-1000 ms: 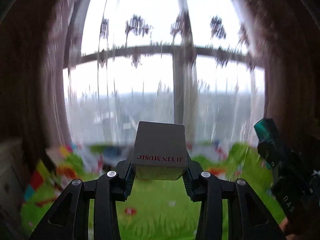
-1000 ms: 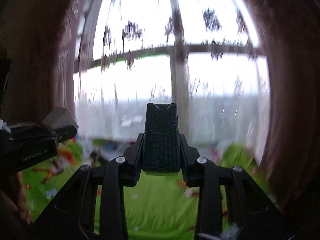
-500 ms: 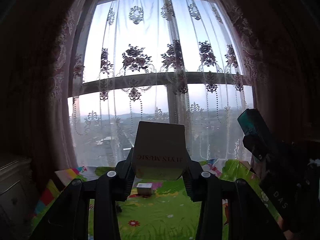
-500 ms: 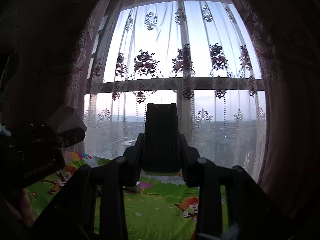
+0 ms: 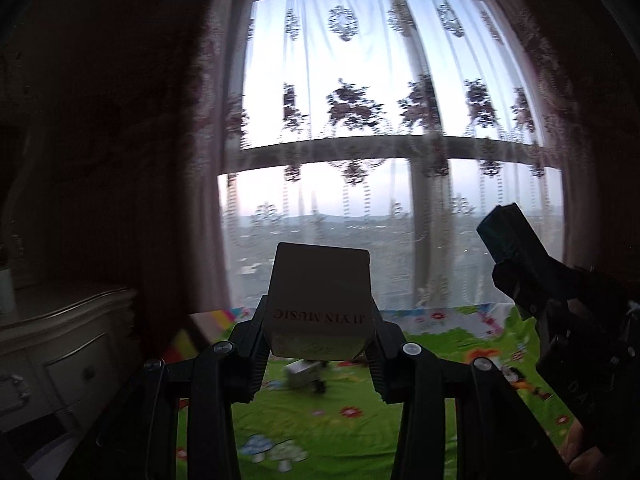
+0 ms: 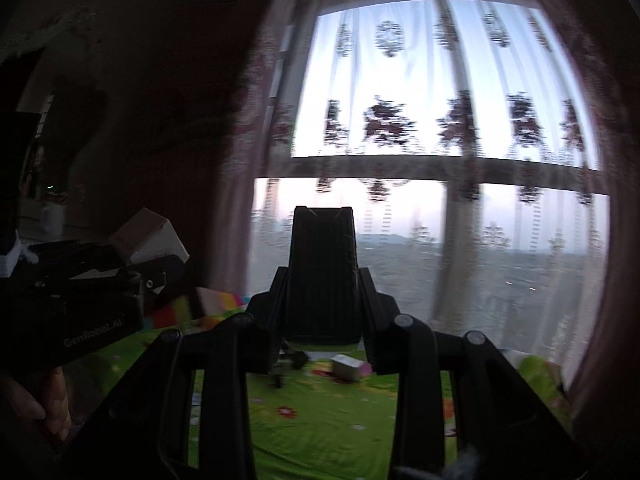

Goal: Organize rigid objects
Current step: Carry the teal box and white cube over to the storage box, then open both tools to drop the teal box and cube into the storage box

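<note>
Since half a second ago both views have swung left: the pale wooden dresser (image 5: pixel 68 344) now fills the lower left of the left wrist frame, and the lace-curtained window (image 5: pixel 392 140) has slid toward the right. I read that as carrying both loads toward a drop-off place on the left, though I cannot see the destination.

My left gripper (image 5: pixel 318 344) is pinching a small off-white cardboard box (image 5: pixel 318 308) at lower centre, held up clear of the green cartoon play mat (image 5: pixel 340 432). Its label reads "JI YIN MUSIC", upside down to me.

On the mat, just beyond the box, another small pale box (image 5: pixel 300 374) lies blurred, apparently not yet sorted.

At the right edge of that frame my right gripper (image 5: pixel 516 276) shows side-on; its casing carries letters I make out as "DA".

In the right wrist view it clamps a dark, ribbed rectangular block (image 6: pixel 323 272) at centre. The left tool's body, lower left, reads "GenRobot.AI".
</note>
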